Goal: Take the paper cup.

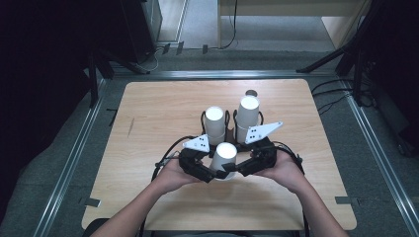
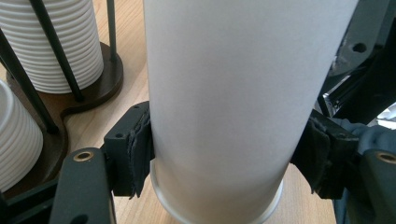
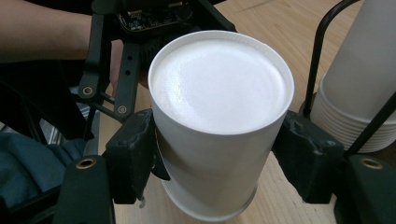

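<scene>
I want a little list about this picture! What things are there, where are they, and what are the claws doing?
Held thing: white upside-down paper cup, near the table's front middle
Left claw: shut on the cup's sides
Right claw: shut on the same cup
Behind it: two stacks of white paper cups in a dark wire holder
Surface: light wooden table

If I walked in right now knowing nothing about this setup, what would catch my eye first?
Probably the upside-down white paper cup near the table's front middle, clamped from both sides by the left gripper and the right gripper, each held in a person's hand. Just behind it, two tall stacks of white cups stand in a dark wire-railed holder on the wooden table.
</scene>
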Motion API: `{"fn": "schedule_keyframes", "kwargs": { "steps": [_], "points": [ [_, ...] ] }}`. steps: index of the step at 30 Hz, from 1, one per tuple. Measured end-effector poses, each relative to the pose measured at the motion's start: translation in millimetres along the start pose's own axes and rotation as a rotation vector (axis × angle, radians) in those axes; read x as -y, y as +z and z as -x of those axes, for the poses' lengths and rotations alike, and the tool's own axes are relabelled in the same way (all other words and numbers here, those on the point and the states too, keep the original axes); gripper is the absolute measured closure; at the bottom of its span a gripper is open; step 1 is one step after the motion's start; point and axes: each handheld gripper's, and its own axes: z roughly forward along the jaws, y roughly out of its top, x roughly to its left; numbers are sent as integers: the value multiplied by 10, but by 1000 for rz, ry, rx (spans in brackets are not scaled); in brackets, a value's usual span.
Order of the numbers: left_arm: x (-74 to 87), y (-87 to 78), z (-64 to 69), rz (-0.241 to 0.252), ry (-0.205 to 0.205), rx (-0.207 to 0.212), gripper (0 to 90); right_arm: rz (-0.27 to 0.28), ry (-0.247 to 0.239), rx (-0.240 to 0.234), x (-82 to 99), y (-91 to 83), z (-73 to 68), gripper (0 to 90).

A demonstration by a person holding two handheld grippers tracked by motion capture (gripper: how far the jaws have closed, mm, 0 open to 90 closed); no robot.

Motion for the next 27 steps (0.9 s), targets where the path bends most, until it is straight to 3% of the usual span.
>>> {"fn": "schedule_keyframes", "kwargs": {
  "steps": [8, 14, 18, 27],
  "points": [
    [7, -21, -14, -5, -3, -1, 280, 37, 7, 0, -9, -57, 10, 189],
    [3, -97, -63, -8, -14, -12, 281, 38, 15, -6, 16, -143, 43, 183],
    [-1, -162, -107, -36, -25, -30, 282, 16, 17, -15, 61, -148, 54, 183],
    [-28, -287, -195, -132, -27, -81, 284, -39, 10, 25, 138, -38, 74, 182]
  ]
}}
